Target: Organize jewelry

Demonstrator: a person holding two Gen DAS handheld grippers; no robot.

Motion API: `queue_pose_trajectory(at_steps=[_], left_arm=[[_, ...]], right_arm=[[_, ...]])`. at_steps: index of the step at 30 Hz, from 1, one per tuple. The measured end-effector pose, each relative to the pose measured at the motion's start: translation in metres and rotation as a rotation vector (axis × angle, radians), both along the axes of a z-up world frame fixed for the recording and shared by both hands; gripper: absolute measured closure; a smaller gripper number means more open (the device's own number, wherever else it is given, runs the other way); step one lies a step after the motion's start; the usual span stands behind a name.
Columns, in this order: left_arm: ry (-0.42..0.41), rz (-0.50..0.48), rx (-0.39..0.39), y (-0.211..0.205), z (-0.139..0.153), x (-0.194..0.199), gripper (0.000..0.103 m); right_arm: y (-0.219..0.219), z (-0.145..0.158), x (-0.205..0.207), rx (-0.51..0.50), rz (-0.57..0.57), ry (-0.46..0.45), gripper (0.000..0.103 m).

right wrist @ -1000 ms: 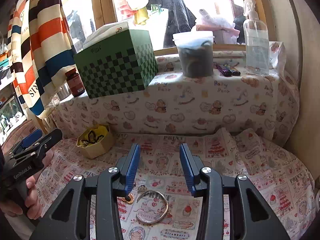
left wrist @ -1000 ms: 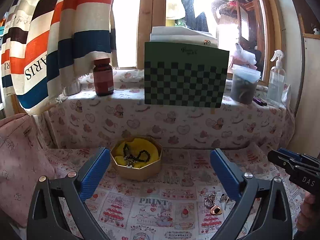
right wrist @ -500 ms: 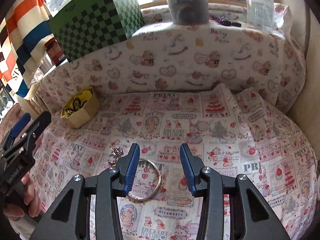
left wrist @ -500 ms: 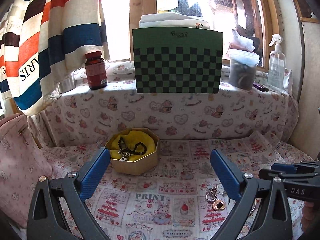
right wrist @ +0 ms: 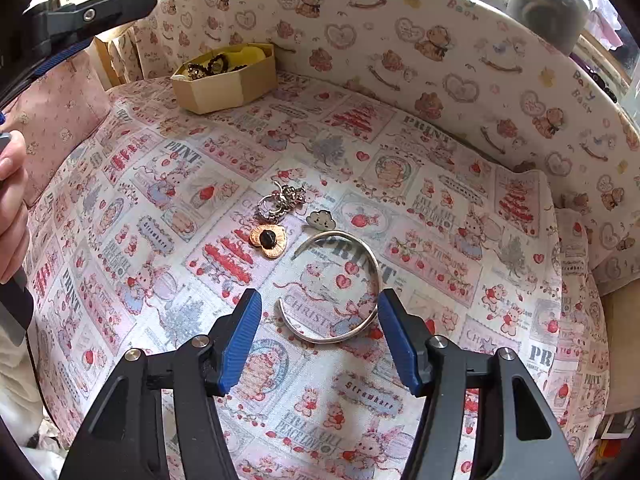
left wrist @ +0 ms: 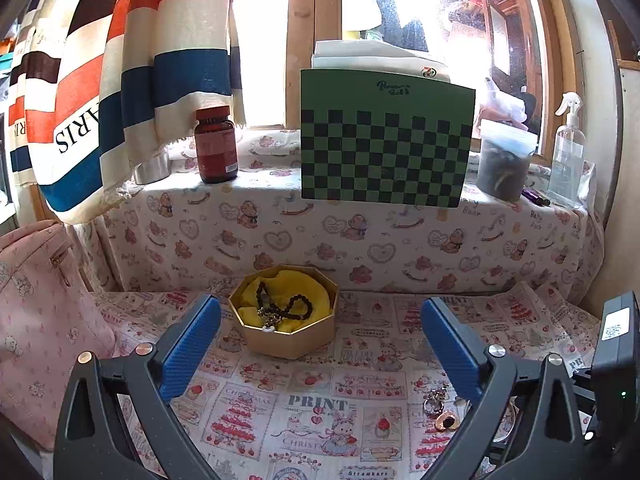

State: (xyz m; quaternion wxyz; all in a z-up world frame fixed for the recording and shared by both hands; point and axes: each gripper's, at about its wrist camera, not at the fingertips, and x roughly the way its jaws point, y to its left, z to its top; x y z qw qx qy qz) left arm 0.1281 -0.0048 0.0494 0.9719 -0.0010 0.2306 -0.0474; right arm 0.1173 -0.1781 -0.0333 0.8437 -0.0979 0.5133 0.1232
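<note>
An octagonal gold box [left wrist: 289,335] with yellow lining holds a black bead bracelet [left wrist: 288,307]; it also shows at the back left in the right wrist view [right wrist: 224,85]. On the printed cloth lie a silver open bangle [right wrist: 340,286], a gold heart brooch [right wrist: 269,240], a silver trinket cluster [right wrist: 280,202] and a small cloud pin [right wrist: 320,218]. My right gripper [right wrist: 320,320] is open, low over the cloth, with the bangle's near edge between its blue fingers. My left gripper [left wrist: 320,348] is open and empty, facing the box.
A ledge behind holds a green checkered box [left wrist: 386,144], a brown bottle [left wrist: 215,144], a plastic tub [left wrist: 505,164] and a spray bottle [left wrist: 567,152]. A striped towel [left wrist: 132,60] hangs at left. A pink bag [left wrist: 36,312] stands at the left.
My right gripper has tilted down and dropped close to the cloth, and its jaws have opened wider around the bangle. My left gripper has shifted slightly, still facing the box.
</note>
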Motion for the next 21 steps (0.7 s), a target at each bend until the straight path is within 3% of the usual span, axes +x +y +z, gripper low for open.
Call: queue_pose_trajectory(at_steps=[14,21], left_arm=[[-0.011,-0.001,0.000,0.001,0.002,-0.003,0.004],[-0.012,-0.001,-0.001,0.002,0.004,-0.003,0.004]], right_arm=[[-0.003,-0.011,0.007,0.004,0.013,-0.001,0.042],[-0.022,0.002,0.012,0.052,-0.081,-0.041,0.042]])
